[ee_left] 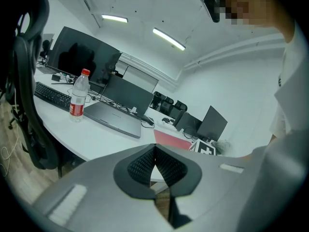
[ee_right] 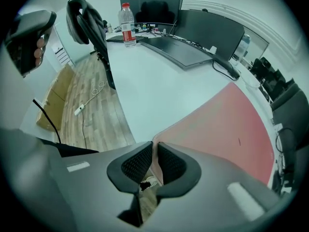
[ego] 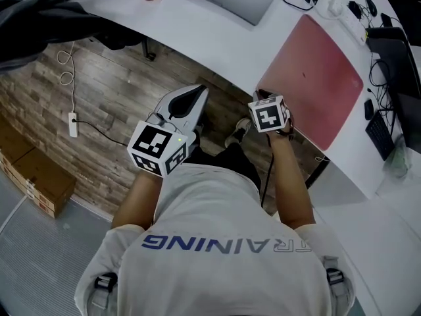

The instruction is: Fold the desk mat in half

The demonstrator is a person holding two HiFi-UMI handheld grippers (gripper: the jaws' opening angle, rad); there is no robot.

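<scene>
A pink desk mat (ego: 316, 84) lies flat on the curved white desk (ego: 217, 45); its near corner reaches the desk's front edge. My right gripper (ego: 263, 99) is at that corner. In the right gripper view the mat (ee_right: 227, 124) runs away to the right, and its corner edge sits pinched between the two dark pads of the right gripper (ee_right: 155, 148). My left gripper (ego: 196, 91) hangs off the desk over the wooden floor, close to my body. In its own view the left gripper (ee_left: 155, 148) has its pads touching with nothing between them, and the mat (ee_left: 171, 138) shows as a red strip beyond.
A closed grey laptop (ee_right: 178, 50) and a water bottle (ee_right: 127, 23) stand on the desk's far part, with monitors behind. A keyboard (ego: 380, 133) and cables lie right of the mat. A dark office chair (ego: 39, 18), a power strip (ego: 72, 124) and cardboard boxes (ego: 33, 176) are on the floor side.
</scene>
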